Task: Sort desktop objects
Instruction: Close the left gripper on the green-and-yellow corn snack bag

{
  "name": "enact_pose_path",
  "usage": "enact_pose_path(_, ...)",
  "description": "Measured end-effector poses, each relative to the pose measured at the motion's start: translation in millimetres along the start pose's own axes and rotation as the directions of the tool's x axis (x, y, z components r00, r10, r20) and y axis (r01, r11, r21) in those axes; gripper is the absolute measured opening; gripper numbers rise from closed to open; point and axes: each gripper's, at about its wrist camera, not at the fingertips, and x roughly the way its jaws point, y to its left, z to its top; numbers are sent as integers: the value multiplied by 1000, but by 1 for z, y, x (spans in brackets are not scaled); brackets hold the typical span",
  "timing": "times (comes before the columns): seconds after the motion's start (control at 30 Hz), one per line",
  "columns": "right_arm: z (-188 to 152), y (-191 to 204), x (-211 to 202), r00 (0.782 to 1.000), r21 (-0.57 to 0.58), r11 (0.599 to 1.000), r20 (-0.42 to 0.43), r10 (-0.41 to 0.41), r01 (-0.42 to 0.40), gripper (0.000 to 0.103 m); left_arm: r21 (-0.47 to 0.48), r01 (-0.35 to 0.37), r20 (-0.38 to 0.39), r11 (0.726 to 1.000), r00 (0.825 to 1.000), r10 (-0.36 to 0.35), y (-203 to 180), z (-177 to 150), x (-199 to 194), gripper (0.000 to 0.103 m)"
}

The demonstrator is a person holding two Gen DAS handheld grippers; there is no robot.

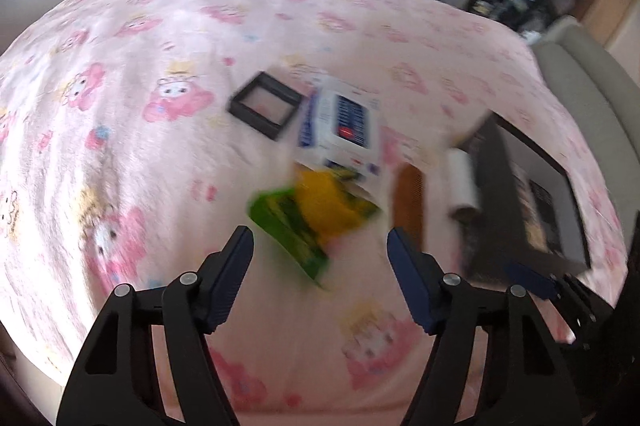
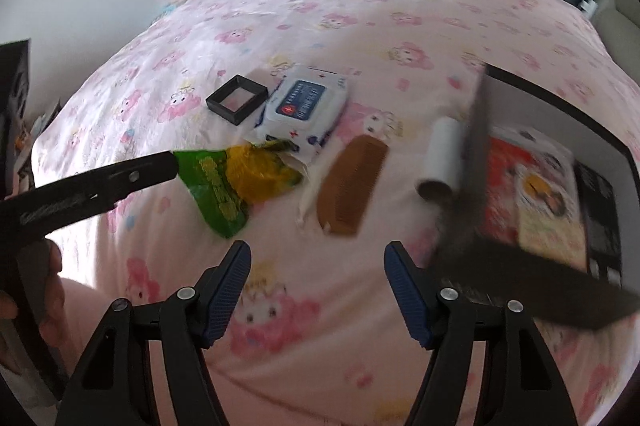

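Observation:
On the pink cartoon-print cloth lie a green and yellow snack bag (image 1: pixel 308 218) (image 2: pixel 240 178), a white and blue wipes pack (image 1: pixel 344 124) (image 2: pixel 306 106), a black square frame (image 1: pixel 264 105) (image 2: pixel 236 99), a brown comb (image 1: pixel 408 202) (image 2: pixel 352 186) and a white roll (image 1: pixel 464 182) (image 2: pixel 442 154). My left gripper (image 1: pixel 319 240) is open just before the snack bag, whose near corner lies between the tips without being pressed. One of its fingers (image 2: pixel 140 174) reaches the bag's green edge. My right gripper (image 2: pixel 318 250) is open over bare cloth, short of the comb.
A black open box (image 1: pixel 560 226) (image 2: pixel 474 154) stands at the right with a red and yellow packet (image 2: pixel 536 194) inside. A grey sofa (image 1: pixel 580 74) lies beyond the cloth's right edge. A hand (image 2: pixel 52 286) holds the left gripper. Shelves and furniture stand far behind.

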Motion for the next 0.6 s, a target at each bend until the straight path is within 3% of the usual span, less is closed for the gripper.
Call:
enact_pose_path(0.03,4,3,10,1000,-8,1000,-10,1,-1,58,-21,-18,-10,1000,1000,18,0,4,17,63)
enact_pose_path(0.1,11,8,30,999,-19,1000,-37,-1,0,53,-63,-55,-31,996,998,54,-1,11,50,44)
enact_pose_path(0.17,14,9,44,998,-24,1000,-56,2,-3,41,-104,-93,-53,990,995,88,-2,19,83,34)
enact_pose_path(0.3,23,5,66,997,-15,1000,-73,13,-14,36,-204,20,-111,979,993,-44,18,9,102,32)
enact_pose_path(0.43,45,4,87,997,-6,1000,-69,28,-29,36,-237,120,-167,964,973,-162,6,12,119,30)
enact_pose_path(0.6,51,12,113,987,-23,992,-105,118,-121,36,-254,86,-196,963,971,-139,7,13,120,28)
